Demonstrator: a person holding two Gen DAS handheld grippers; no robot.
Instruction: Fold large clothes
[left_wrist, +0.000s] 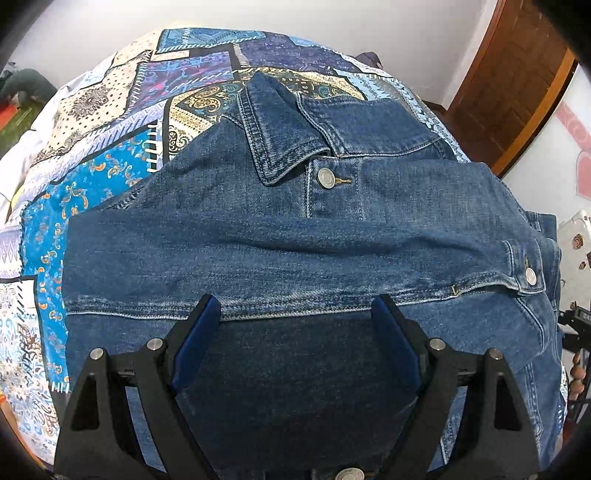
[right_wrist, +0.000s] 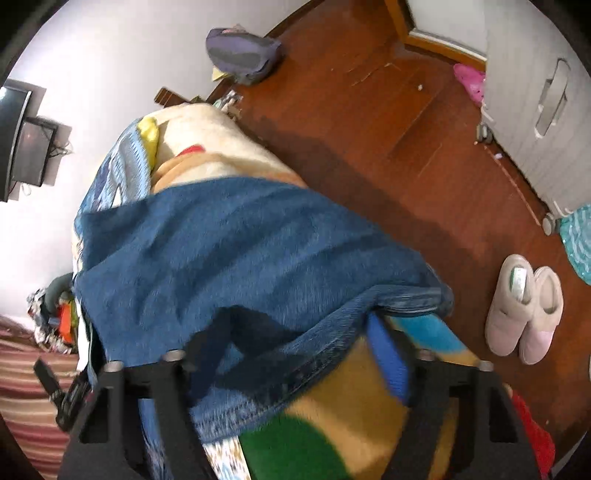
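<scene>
Denim jacket (left_wrist: 295, 229) lies on the patchwork bedspread (left_wrist: 92, 177), sleeve folded across its chest; left gripper (left_wrist: 295, 314) spread above it; right gripper (right_wrist: 295, 332) at the bed's edge, hem between its jaws, grip unclear; slippers (right_wrist: 524, 310) on the floor.

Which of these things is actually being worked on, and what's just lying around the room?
In the job: denim jacket, left gripper, right gripper.
Lying about: patchwork bedspread, slippers, backpack, pink bag.
</scene>
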